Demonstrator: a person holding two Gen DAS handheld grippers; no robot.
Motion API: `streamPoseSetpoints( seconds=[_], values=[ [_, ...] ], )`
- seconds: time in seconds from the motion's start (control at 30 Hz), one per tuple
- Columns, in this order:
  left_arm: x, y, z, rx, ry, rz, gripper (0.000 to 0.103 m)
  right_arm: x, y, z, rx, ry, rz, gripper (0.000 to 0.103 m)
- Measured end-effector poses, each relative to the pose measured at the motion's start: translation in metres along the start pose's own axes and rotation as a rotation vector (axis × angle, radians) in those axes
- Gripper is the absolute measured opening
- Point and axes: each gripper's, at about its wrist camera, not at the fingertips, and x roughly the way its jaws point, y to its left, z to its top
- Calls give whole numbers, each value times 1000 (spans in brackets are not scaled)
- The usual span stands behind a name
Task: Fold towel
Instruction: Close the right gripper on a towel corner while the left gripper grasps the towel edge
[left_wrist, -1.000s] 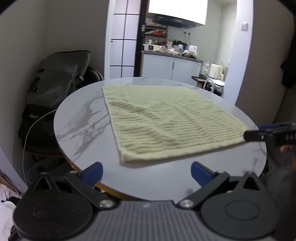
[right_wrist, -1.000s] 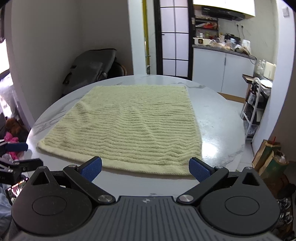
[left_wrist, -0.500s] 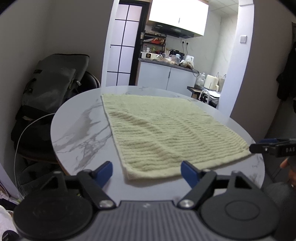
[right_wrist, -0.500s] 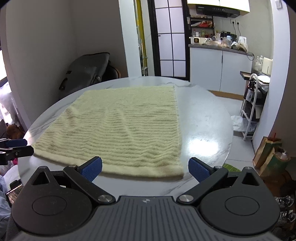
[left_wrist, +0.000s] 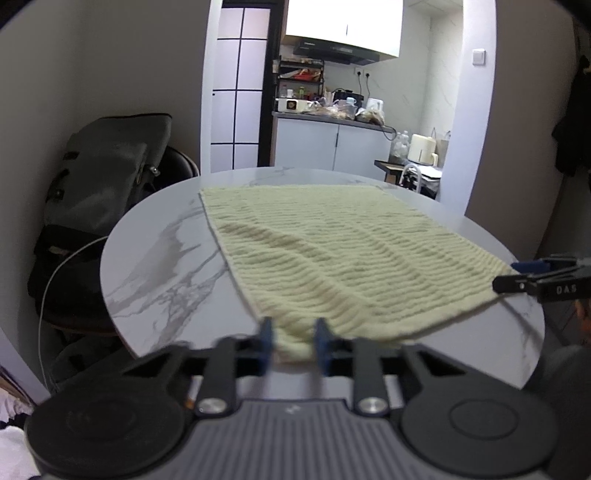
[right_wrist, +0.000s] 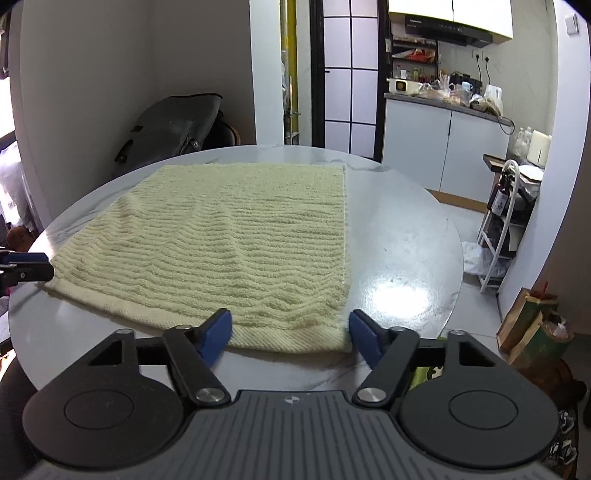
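A pale yellow ribbed towel (left_wrist: 332, 258) lies spread flat on the round marble table (left_wrist: 155, 266). My left gripper (left_wrist: 293, 343) is at the towel's near left corner, and its blue pads pinch a small bunch of cloth; this view is blurred. From the right wrist view the same towel (right_wrist: 240, 240) reaches the table's front edge. My right gripper (right_wrist: 290, 334) stands open there, its fingers straddling the near right corner with the hem between them. Each gripper shows in the other's view at a towel corner: the right gripper (left_wrist: 517, 277) and the left gripper (right_wrist: 29, 267).
A dark bag (left_wrist: 103, 170) rests on a chair behind the table's left side. A kitchen counter (right_wrist: 443, 99) with clutter stands beyond the doorway. To the right are a white wire rack (right_wrist: 506, 229) and paper bags (right_wrist: 535, 332) on the floor.
Both grippers came forward and down to the towel's near corners. The left jaws went from wide open to pinching the corner. The right jaws narrowed around the hem.
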Motion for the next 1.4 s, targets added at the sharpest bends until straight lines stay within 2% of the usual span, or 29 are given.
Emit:
streamPoseSetpoints(
  seconds=[0.13,0.23,0.5,0.73,0.83,0.9,0.93,0.97,1.1,1.13,1.27,1.4],
  values=[
    [0,4,0,-17,-5,-23,7,0,1,-1,-15,-9,0,25],
    [-2,6,0,-28,-11,-42,6,0,2,-2,-26,-16,1,12],
    [-12,12,7,-40,-48,-61,4,-2,9,3,-58,-32,-4,11],
    [-10,15,-1,-29,-23,-65,5,-5,12,7,-62,-27,-22,11],
    [-10,13,-2,0,-17,-48,19,-6,10,7,-58,-29,-32,11],
    [-11,10,-1,20,-17,-45,36,-6,10,8,-54,-32,-32,11],
    [-12,9,-2,28,-24,-45,55,-6,10,9,-56,-32,-32,11],
    [-14,7,-3,38,-34,-46,64,-6,10,10,-59,-31,-32,11],
    [-16,-2,-5,66,-40,-73,63,-4,10,13,-64,-32,-31,11],
    [-15,-4,-5,70,-33,-82,58,-4,11,14,-65,-35,-31,11],
    [-7,-8,-8,87,-8,-80,23,-9,14,20,-75,-50,-30,11],
    [-8,-10,-12,118,-19,-67,16,-14,18,27,-84,-65,-30,11]
  ],
)
